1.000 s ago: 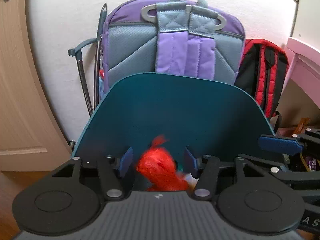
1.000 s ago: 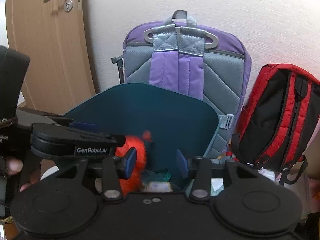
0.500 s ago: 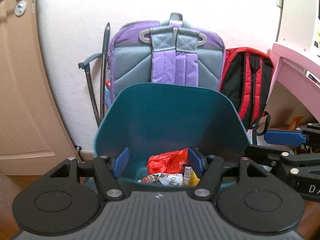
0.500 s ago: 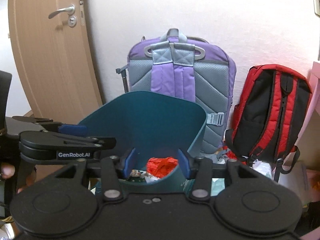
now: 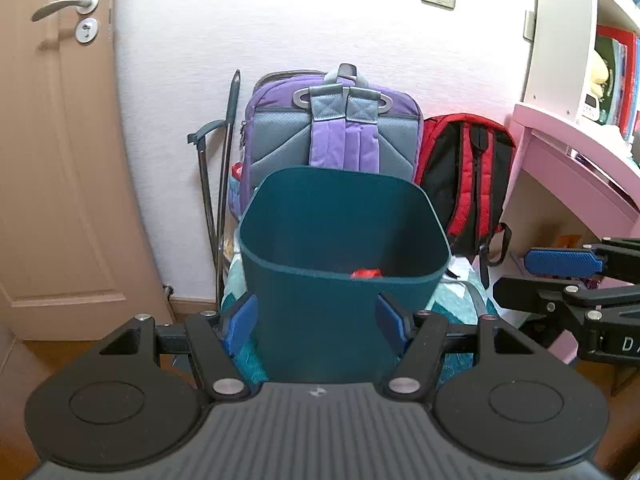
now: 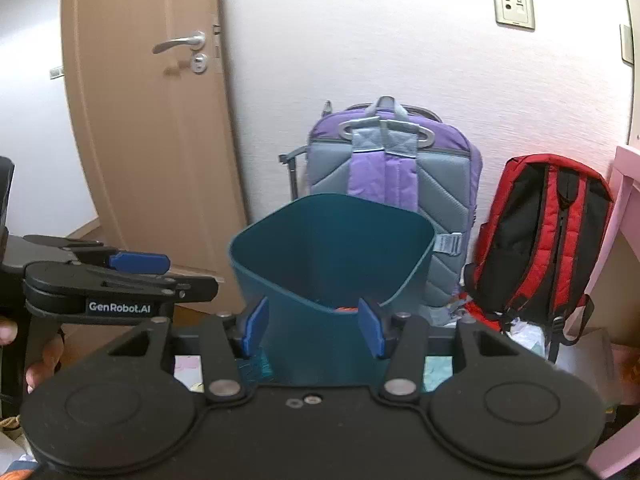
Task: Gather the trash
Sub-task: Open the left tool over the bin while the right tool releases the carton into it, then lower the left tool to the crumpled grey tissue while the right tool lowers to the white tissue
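Both grippers have drawn back and up from the teal bin (image 5: 340, 280), which filled the views a second ago and now stands whole in front of the purple backpack (image 5: 332, 136). Red trash (image 5: 366, 273) once between the left gripper's (image 5: 318, 320) fingers now lies inside the bin, only its top showing over the rim. Left gripper gapes empty; right gripper (image 6: 314, 326) is opening, holding nothing. That piece looks done; whether more litter remains near the bin is unclear.
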The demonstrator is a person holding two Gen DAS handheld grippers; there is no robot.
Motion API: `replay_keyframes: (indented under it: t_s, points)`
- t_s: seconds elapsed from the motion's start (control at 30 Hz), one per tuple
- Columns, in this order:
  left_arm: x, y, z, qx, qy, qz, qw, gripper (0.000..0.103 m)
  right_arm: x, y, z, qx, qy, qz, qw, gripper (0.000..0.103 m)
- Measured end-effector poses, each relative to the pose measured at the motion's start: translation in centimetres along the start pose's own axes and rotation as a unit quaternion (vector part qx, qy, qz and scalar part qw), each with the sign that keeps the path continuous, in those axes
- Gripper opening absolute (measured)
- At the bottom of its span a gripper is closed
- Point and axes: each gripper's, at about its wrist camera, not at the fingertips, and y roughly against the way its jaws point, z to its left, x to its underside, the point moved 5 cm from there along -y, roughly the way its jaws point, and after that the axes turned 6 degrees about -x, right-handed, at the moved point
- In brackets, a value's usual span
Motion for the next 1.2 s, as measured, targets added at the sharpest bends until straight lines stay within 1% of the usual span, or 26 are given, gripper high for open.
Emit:
replay_keyframes:
  t_s: [0.07, 0.1, 0.13, 0.27, 0.3, 0.33, 0.37, 0.53, 0.63, 0.7, 0.77, 0.87, 1.0, 1.07, 1.2]
  points:
    - [0.9, 1.0, 0.3, 0.001, -0.001, 0.000, 1.0000, 0.068, 0.7, 0.6, 0.8, -0.004, 0.001, -0.001, 1.000, 0.051]
    - [1.4, 1.5, 0.4, 0.000, 0.000, 0.000, 1.0000, 0.073, 1.0, 0.9, 1.2, -0.006, 0.002, -0.002, 1.000, 0.051]
    - [2.0, 1.9, 0.6, 0.001, 0.000, 0.000, 1.0000, 0.074, 1.5, 1.2, 1.5, -0.007, 0.003, -0.003, 1.000, 0.052]
    - [4.2, 3.2, 1.1, 0.005, 0.000, 0.007, 1.0000, 0.074, 3.5, 1.6, 2.4, -0.017, 0.001, -0.003, 1.000, 0.054]
    - [5.0, 3.4, 1.3, 0.007, 0.003, 0.011, 0.9999, 0.076, 4.1, 1.6, 2.5, -0.022, -0.001, -0.005, 1.000, 0.055]
    - [5.7, 3.5, 1.5, 0.008, 0.005, 0.015, 0.9998, 0.082, 4.7, 1.6, 2.5, -0.030, -0.002, -0.006, 1.000, 0.055]
    - [6.2, 3.5, 1.6, 0.008, 0.007, 0.017, 0.9998, 0.085, 5.4, 1.5, 2.5, -0.038, -0.003, -0.005, 0.999, 0.056]
    - [10.2, 2.5, 3.1, 0.005, 0.016, 0.039, 0.9991, 0.086, 9.6, 0.2, 2.6, -0.079, -0.008, 0.009, 0.997, 0.059]
    - [12.8, 0.6, 4.5, -0.002, 0.029, 0.056, 0.9980, 0.086, 12.3, -1.2, 2.7, -0.096, -0.011, 0.023, 0.995, 0.060]
    - [14.6, -1.2, 5.5, -0.003, 0.038, 0.074, 0.9965, 0.086, 14.3, -2.9, 2.5, -0.091, -0.015, 0.047, 0.995, 0.060]
    - [16.3, -3.2, 6.6, -0.005, 0.055, 0.092, 0.9942, 0.086, 16.5, -4.7, 2.2, -0.074, -0.004, 0.067, 0.995, 0.060]
    - [18.8, -6.1, 8.3, -0.001, 0.083, 0.120, 0.9893, 0.086, 20.0, -7.7, 1.6, -0.058, -0.003, 0.104, 0.993, 0.060]
    - [22.5, -10.7, 10.6, -0.023, 0.087, 0.163, 0.9825, 0.086, 24.4, -11.6, 0.1, -0.007, -0.019, 0.139, 0.990, 0.060]
    - [24.1, -12.8, 11.8, -0.031, 0.092, 0.185, 0.9779, 0.086, 26.8, -13.7, -0.7, -0.002, -0.025, 0.164, 0.986, 0.060]
    - [27.6, -17.5, 14.2, -0.046, 0.101, 0.229, 0.9670, 0.086, 31.2, -18.1, -1.6, -0.018, -0.031, 0.226, 0.973, 0.060]
